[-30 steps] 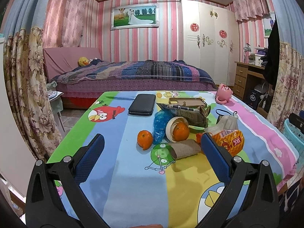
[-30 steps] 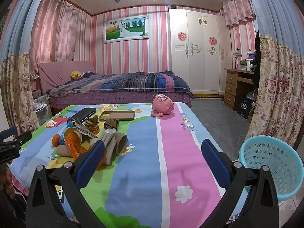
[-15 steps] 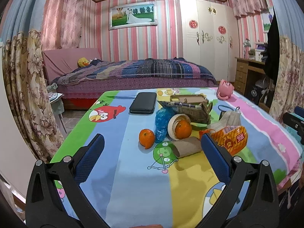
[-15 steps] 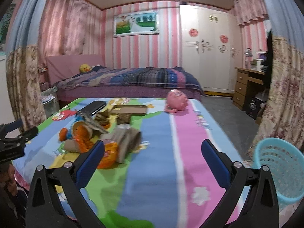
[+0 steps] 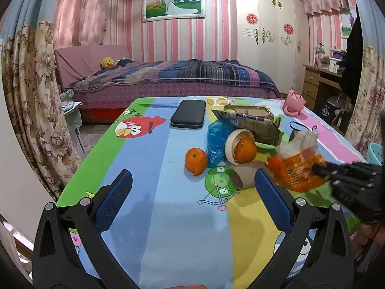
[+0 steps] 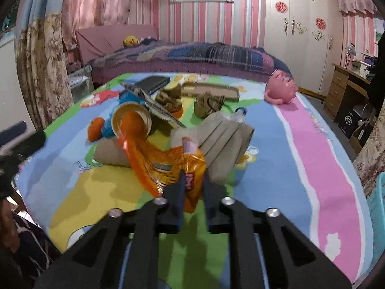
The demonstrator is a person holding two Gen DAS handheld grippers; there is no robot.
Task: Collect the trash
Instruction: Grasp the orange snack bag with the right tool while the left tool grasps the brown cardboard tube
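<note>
A heap of trash lies on the cartoon-print tablecloth [image 5: 154,159]. An orange snack bag [image 6: 166,166] sits at its near right edge. My right gripper [image 6: 193,180] is closing its jaws on the bag's corner, with the foil pinched between the fingers. In the left wrist view the right gripper [image 5: 320,168] comes in from the right onto the snack bag [image 5: 296,171]. My left gripper [image 5: 192,185] hovers open and empty over the cloth, short of a loose orange [image 5: 196,161]. Behind it are a blue plastic bag [image 5: 217,142], a torn cardboard box [image 5: 255,125] and a brown tube [image 5: 245,173].
A black case [image 5: 189,116] and a pink mug [image 5: 294,102] lie toward the table's far side. A grey folded mask [image 6: 223,142] rests beside the snack bag. A teal basket [image 6: 377,207] stands on the floor off the table's right edge. A bed fills the back.
My right gripper has swung left and down from the pink stripe to the trash heap, and its jaws have gone from wide open to pinching the orange snack bag. The left gripper has barely moved.
</note>
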